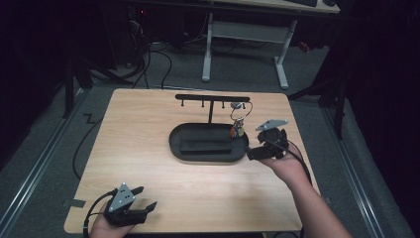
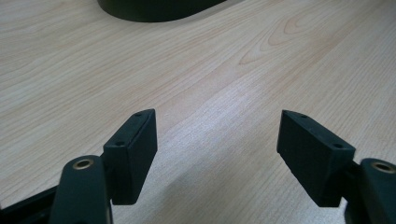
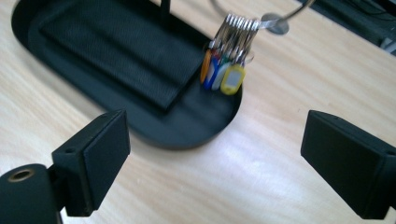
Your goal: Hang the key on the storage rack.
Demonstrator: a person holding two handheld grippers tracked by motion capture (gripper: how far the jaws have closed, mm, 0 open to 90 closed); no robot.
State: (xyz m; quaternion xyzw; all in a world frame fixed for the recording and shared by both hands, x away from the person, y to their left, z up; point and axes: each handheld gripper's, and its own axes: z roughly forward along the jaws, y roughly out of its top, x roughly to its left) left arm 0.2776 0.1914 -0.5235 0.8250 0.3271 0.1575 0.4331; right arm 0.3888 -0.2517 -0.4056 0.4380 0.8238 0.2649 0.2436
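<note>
Nearest the person, the left claw (image 1: 141,197) sits at the front edge of the tabletop (image 1: 148,129), jaws wide apart with nothing between them. Further in on the right, the right claw (image 3: 215,163) is spread wide too, holding nothing, just beside the black tray (image 1: 208,154). Beyond it, the bunch of keys (image 3: 224,70) hangs from the rack (image 1: 212,98) over the tray's right end.

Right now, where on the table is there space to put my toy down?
The table is bare left of the black tray and in front of it, between the left gripper and right gripper. It is crowded at the tray's right end, where the keys hang.
</note>
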